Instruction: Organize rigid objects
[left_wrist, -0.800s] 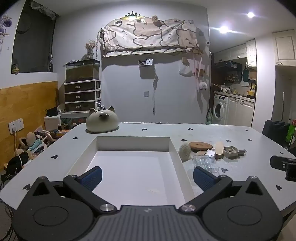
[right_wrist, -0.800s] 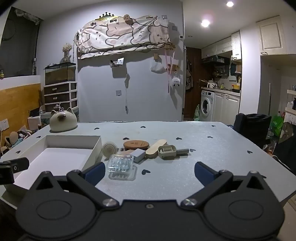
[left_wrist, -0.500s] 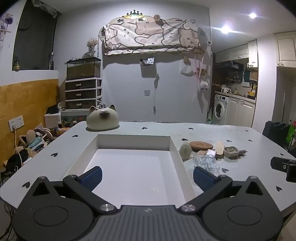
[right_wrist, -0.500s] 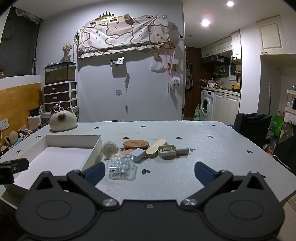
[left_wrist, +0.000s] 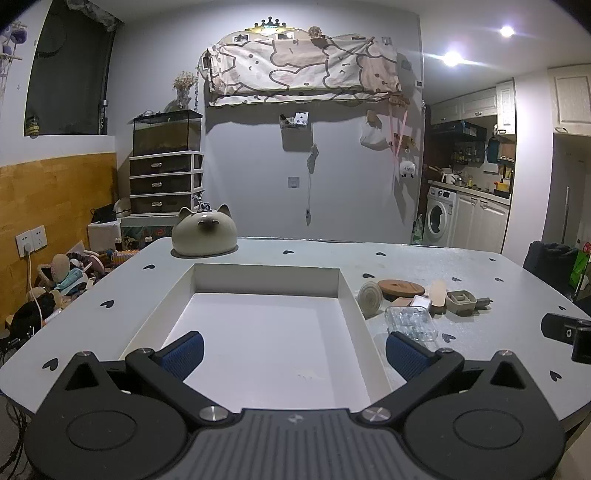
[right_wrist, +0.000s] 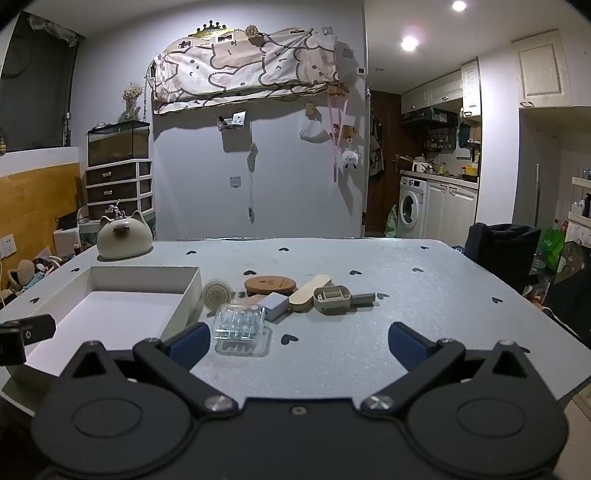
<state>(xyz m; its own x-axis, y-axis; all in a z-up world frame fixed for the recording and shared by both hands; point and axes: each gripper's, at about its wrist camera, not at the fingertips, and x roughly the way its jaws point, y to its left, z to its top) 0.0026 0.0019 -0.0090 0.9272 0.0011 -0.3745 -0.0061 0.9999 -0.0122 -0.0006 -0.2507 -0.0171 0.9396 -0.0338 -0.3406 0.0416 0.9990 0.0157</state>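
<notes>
The left gripper gapes wide over the shallow white rectangular tray. The right gripper, equally wide and holding nothing, faces the clear ribbed plastic box beside the tray's right wall; only its view shows the table's right edge.

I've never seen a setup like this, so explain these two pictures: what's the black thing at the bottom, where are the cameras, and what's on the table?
Each picture comes from a camera mounted on a hand-held two-finger gripper, looking forward along its blue-padded fingers. The left gripper hangs open over an empty white rectangular box. The right gripper is open too, facing a pile beside the box: a clear ridged plastic case, a round wooden coaster, a pale ribbed disc, a flat wooden stick, a small grey block and a beige compartment tray. A cat-shaped ceramic jar sits at the grey table's far edge. Nothing is held.
</notes>
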